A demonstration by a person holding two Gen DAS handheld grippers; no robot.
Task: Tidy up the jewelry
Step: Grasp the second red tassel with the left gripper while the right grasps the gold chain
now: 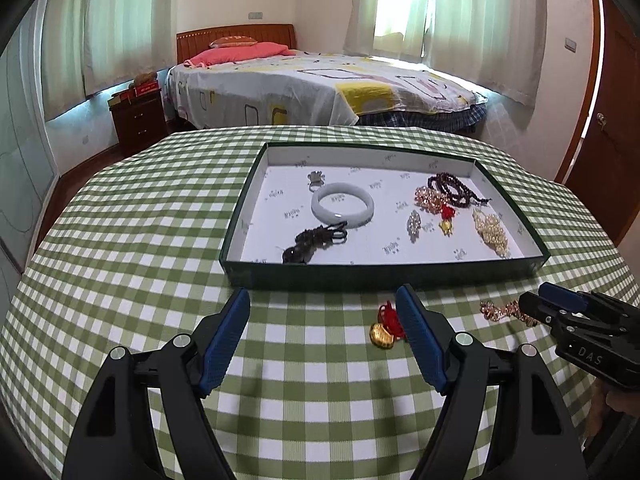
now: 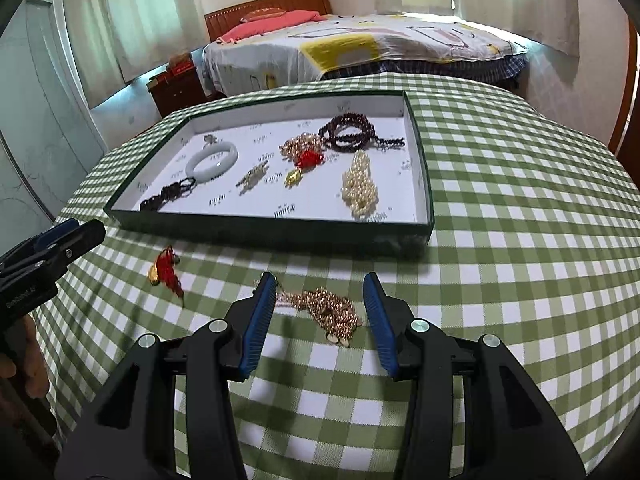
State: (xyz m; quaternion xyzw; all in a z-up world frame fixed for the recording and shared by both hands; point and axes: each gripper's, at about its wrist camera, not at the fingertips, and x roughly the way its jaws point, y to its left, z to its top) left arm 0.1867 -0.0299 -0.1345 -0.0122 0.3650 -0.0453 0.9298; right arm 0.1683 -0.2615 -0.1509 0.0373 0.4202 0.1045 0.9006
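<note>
Right claw point(image 2: 320, 300) straddles gold chain point(image 2: 328, 308), its left end hidden

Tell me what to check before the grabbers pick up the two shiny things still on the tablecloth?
1. Right gripper open: ok.
2. Rose-gold chain lies between the right fingers: ok.
3. Left gripper open: ok.
4. Gold charm with red knot centred between the left fingers: not ok, it sits against the right-hand finger.
5. Bare space in the tray for both pieces: ok, white floor is free near the front middle.
6. Fingers low enough to touch the cloth: cannot tell.
</note>
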